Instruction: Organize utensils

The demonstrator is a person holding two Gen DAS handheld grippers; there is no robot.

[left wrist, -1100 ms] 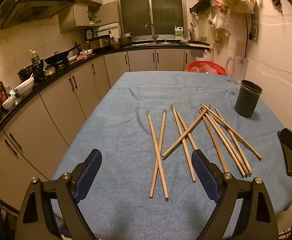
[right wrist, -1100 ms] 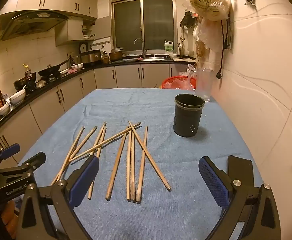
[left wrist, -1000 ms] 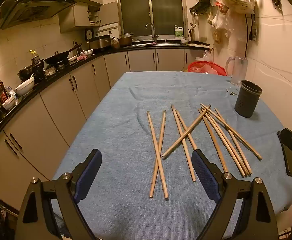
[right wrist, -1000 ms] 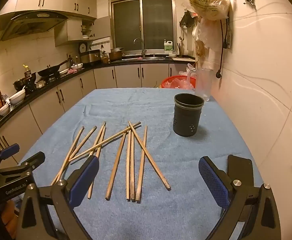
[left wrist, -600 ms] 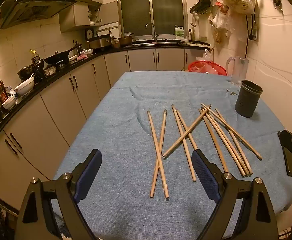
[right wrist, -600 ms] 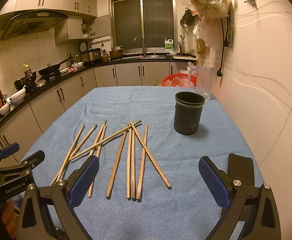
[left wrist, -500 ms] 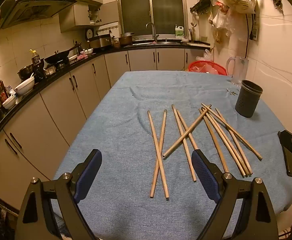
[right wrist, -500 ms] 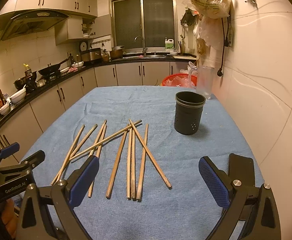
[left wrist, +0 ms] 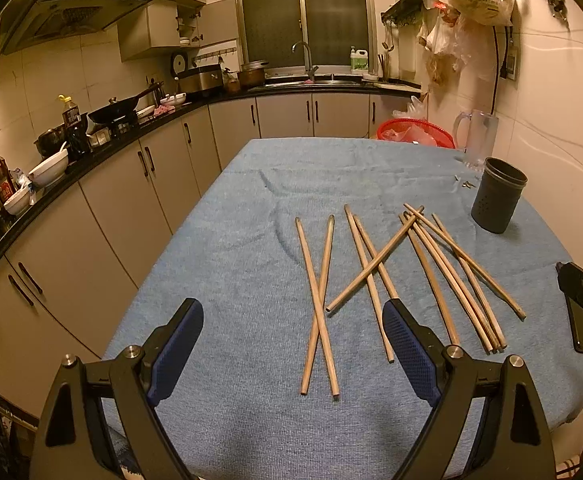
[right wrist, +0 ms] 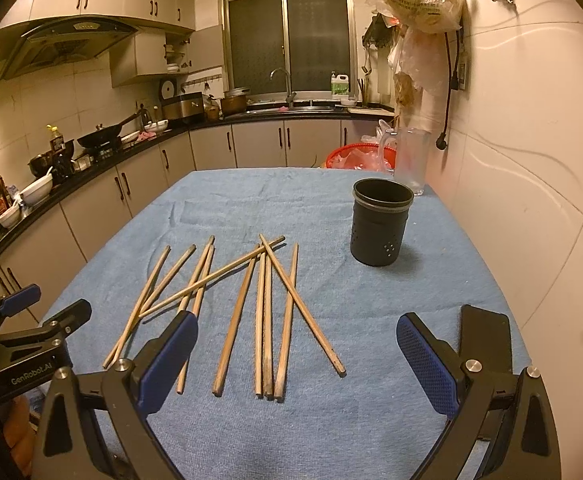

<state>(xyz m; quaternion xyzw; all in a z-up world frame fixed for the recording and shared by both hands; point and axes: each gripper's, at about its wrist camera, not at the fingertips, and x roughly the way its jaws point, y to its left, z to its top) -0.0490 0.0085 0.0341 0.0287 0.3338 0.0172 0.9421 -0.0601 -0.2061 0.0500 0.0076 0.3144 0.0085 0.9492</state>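
Several wooden chopsticks (left wrist: 375, 268) lie scattered and partly crossed on the blue towel (left wrist: 231, 248) over the table; they also show in the right wrist view (right wrist: 263, 308). A dark perforated utensil cup (right wrist: 380, 227) stands upright and empty to their right, also in the left wrist view (left wrist: 498, 201). My left gripper (left wrist: 293, 352) is open and empty, above the near edge by the leftmost crossed pair. My right gripper (right wrist: 297, 360) is open and empty, above the near ends of the right-hand bundle.
A clear glass mug (right wrist: 409, 160) stands behind the cup by the right wall. A red basket (right wrist: 355, 156) sits past the table's far edge. A black flat object (right wrist: 485, 336) lies near the right front corner. Kitchen counters run along the left.
The right wrist view has shifted very slightly; the cup sits a touch higher and to the right. Chopsticks and left gripper have not moved.
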